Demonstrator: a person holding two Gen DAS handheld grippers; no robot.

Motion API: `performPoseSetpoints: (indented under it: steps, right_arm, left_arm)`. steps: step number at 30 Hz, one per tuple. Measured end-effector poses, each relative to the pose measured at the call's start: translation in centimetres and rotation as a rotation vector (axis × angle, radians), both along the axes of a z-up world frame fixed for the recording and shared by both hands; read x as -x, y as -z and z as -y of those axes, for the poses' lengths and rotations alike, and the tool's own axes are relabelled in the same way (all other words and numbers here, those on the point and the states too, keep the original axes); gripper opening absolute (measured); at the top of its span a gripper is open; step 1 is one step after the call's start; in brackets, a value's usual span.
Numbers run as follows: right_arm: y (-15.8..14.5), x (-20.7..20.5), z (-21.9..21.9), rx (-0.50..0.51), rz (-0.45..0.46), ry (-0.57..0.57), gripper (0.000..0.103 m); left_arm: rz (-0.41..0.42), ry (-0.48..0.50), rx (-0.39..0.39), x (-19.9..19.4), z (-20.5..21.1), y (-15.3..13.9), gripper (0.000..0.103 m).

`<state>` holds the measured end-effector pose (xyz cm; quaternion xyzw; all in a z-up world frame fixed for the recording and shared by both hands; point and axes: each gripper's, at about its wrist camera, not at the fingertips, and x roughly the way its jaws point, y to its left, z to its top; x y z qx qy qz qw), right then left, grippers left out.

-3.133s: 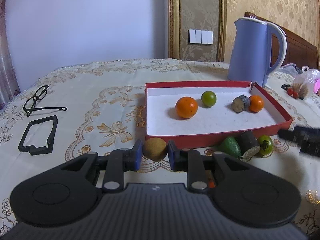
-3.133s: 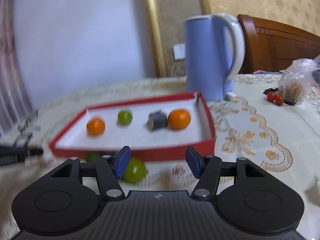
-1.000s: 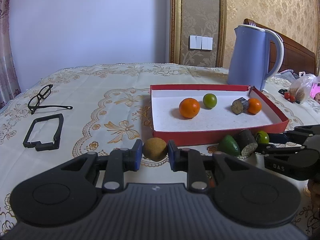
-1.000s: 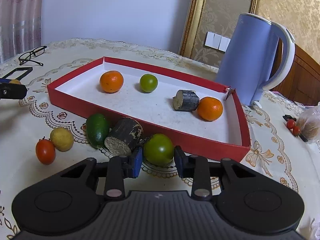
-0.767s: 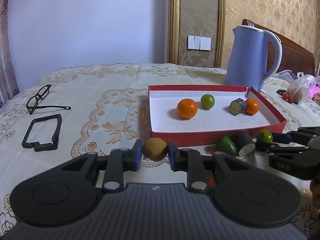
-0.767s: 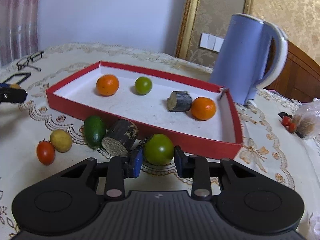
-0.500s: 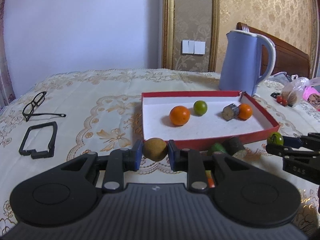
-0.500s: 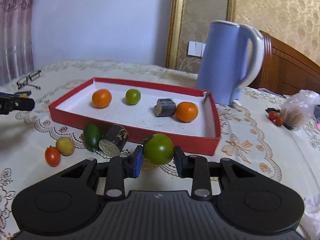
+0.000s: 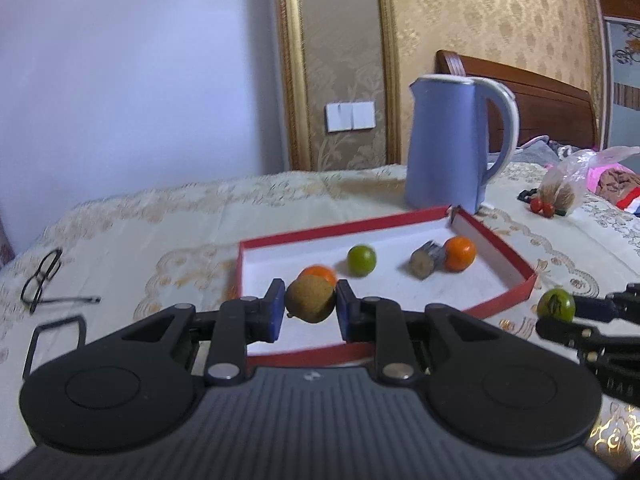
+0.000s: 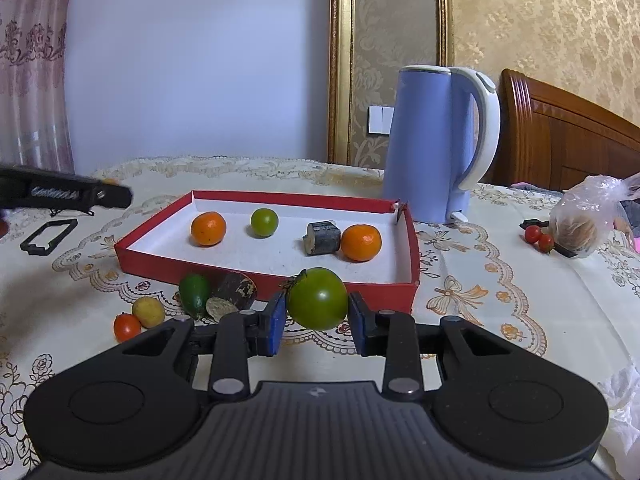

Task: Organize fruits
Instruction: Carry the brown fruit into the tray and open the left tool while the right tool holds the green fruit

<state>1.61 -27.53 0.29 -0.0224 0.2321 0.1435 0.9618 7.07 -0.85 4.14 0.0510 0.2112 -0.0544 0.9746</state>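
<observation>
My left gripper (image 9: 310,307) is shut on a brown kiwi (image 9: 310,298), held above the near left corner of the red tray (image 9: 502,302). My right gripper (image 10: 318,312) is shut on a green tomato (image 10: 318,298), held in front of the red tray (image 10: 148,262), near its right corner. In the left wrist view the green tomato (image 9: 555,306) shows at the right, beside the tray. Inside the tray lie two oranges (image 10: 208,228) (image 10: 361,242), a lime (image 10: 264,222) and a dark cut stub (image 10: 322,238).
On the cloth in front of the tray lie a green avocado (image 10: 194,292), a dark cut piece (image 10: 234,294), a yellow fruit (image 10: 148,311) and a red tomato (image 10: 126,327). A blue kettle (image 10: 436,140) stands behind the tray. Glasses (image 9: 42,280) and a black frame (image 10: 49,236) lie left; a plastic bag (image 10: 582,220) right.
Both grippers have risen and shifted while keeping their fruit. The kiwi now appears over the tray's near left corner instead of in front of it; the green tomato has lifted off the cloth.
</observation>
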Motion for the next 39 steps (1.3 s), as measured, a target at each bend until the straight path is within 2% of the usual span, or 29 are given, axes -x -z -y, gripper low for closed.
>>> performPoseSetpoints:
  steps: [9, 17, 29, 39]
  right_arm:
    - [0.1, 0.4, 0.6, -0.026, 0.002, 0.005, 0.032]
    - [-0.1, 0.9, 0.8, -0.033, 0.009, 0.003, 0.032]
    - [-0.2, 1.4, 1.2, -0.044, 0.013, 0.003, 0.032]
    - [-0.3, 1.8, 1.7, -0.048, 0.011, 0.010, 0.032]
  left_arm:
    - [0.013, 0.053, -0.054, -2.6, 3.3, -0.4, 0.024]
    - [-0.026, 0.099, -0.058, -5.2, 5.1, 0.0, 0.024]
    - [-0.022, 0.141, -0.065, -9.6, 7.7, 0.7, 0.024]
    - [-0.083, 0.161, -0.103, -14.1, 11.1, 2.4, 0.025]
